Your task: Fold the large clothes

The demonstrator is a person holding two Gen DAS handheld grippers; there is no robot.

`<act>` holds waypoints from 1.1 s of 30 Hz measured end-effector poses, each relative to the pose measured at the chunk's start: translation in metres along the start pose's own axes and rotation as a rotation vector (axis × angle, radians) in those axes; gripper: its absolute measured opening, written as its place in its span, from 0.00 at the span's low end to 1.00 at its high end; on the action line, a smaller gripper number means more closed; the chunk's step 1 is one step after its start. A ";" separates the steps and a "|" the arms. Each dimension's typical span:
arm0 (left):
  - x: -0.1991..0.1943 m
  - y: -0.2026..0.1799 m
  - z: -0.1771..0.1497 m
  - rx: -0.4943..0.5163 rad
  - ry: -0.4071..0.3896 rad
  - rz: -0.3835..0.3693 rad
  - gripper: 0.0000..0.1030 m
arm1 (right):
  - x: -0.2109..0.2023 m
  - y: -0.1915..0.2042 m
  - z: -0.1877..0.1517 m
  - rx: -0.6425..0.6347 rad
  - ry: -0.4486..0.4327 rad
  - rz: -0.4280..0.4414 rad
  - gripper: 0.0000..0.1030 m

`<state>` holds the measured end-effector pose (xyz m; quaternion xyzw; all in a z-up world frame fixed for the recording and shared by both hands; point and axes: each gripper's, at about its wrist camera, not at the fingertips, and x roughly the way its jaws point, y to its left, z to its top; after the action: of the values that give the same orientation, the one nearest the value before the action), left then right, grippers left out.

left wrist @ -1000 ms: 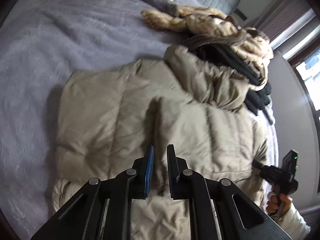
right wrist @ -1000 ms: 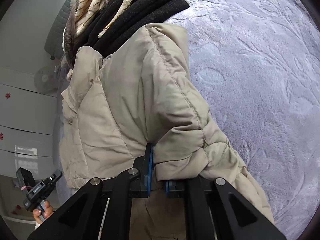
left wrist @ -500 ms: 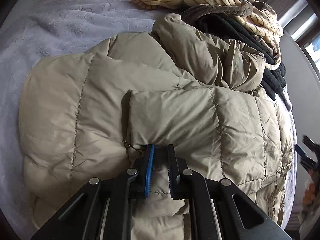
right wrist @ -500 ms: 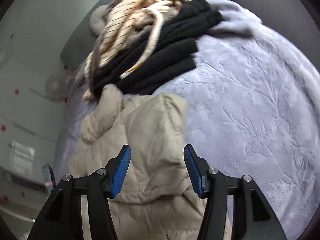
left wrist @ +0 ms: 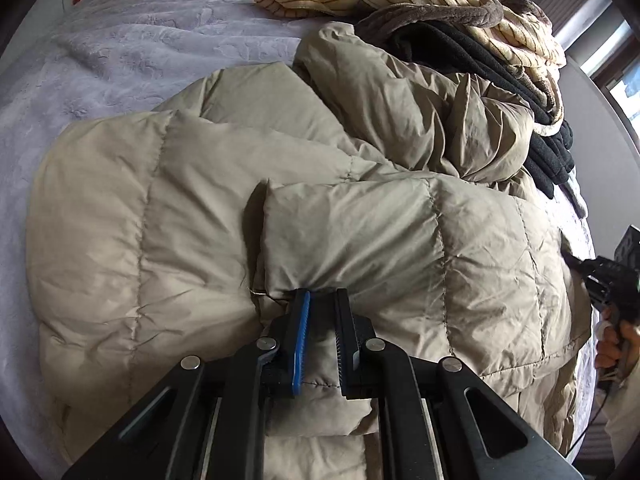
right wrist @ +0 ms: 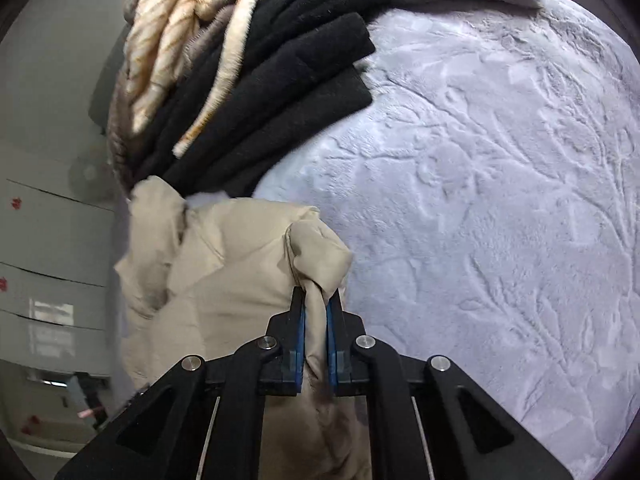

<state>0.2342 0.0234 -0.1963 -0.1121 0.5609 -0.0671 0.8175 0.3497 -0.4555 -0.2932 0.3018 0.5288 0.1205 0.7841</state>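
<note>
Bed: both tongs [left wrist: 320, 304] [right wrist: 316, 308] pinch jacket [left wrist: 360, 240].

We see the beige puffer jacket [left wrist: 208, 208] lying rumpled on the bed w/ quilted panels folded over, one fabric fold [right wrist: 316, 320] bunched upward.
</note>
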 end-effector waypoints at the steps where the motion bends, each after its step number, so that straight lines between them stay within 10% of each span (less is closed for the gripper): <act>1: 0.002 -0.002 0.001 0.007 -0.002 0.000 0.13 | 0.003 -0.003 -0.002 -0.006 -0.008 -0.013 0.09; 11: -0.017 -0.003 0.002 0.006 -0.047 0.015 0.13 | -0.039 0.046 -0.032 -0.223 -0.158 -0.288 0.23; 20: -0.028 -0.001 -0.039 0.064 -0.026 0.087 0.13 | -0.050 0.044 -0.109 -0.319 -0.093 -0.292 0.22; 33: -0.048 -0.001 -0.046 0.037 -0.024 0.181 0.13 | -0.066 0.034 -0.121 -0.254 -0.069 -0.313 0.25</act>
<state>0.1738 0.0290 -0.1691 -0.0465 0.5576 -0.0020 0.8288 0.2173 -0.4206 -0.2541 0.1187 0.5224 0.0525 0.8427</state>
